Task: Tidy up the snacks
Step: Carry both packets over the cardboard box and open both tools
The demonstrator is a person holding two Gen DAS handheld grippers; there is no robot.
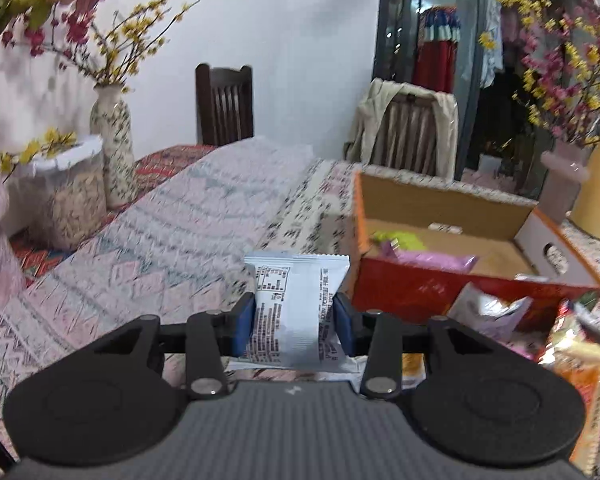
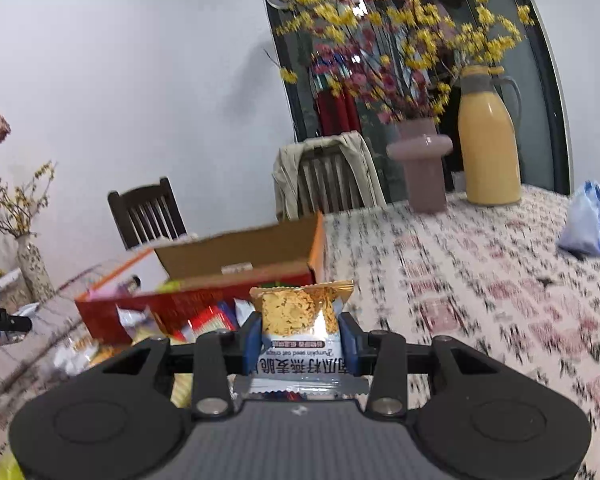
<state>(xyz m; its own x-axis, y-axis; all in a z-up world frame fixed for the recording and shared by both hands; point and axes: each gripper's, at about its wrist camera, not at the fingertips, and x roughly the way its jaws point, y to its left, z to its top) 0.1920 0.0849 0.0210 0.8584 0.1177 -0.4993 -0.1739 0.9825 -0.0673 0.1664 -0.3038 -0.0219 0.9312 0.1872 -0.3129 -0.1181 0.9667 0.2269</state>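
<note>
Left wrist view: a white foil snack packet printed with black text (image 1: 296,308) stands upright between the blue pads (image 1: 244,326) of the left gripper (image 1: 295,326), which is clenched on the packet's two side edges. The packet is held above the patterned pink-and-cream tablecloth (image 1: 160,240), just to the left of the open cardboard box with red outer walls and an orange rim (image 1: 420,292). Inside that box lie a pale purple packet (image 1: 436,260) and a yellow-green packet (image 1: 396,240). Against the box's near wall leans a crumpled silver-white wrapper (image 1: 488,312); further loose packets lie beside it, too blurred to identify. Well to the left of the box stand a speckled ceramic vase with yellow blossom sprigs (image 1: 114,144) and a clear jar with a white rim (image 1: 70,196).

Right wrist view: a gold-edged packet showing a round oat crisp (image 2: 300,320) is grasped by the right gripper (image 2: 300,340), its blue pads pressing both sides. This packet is held just in front of the box's near right corner (image 2: 204,296). Loose packets lie heaped below the box's red wall. Well beyond the box, to its right, stand a mauve vase of yellow and pink blossoms (image 2: 424,168) and a yellow jug with a grey handle (image 2: 488,140). A blue-and-white bag (image 2: 592,220) lies far right of the box.
</note>
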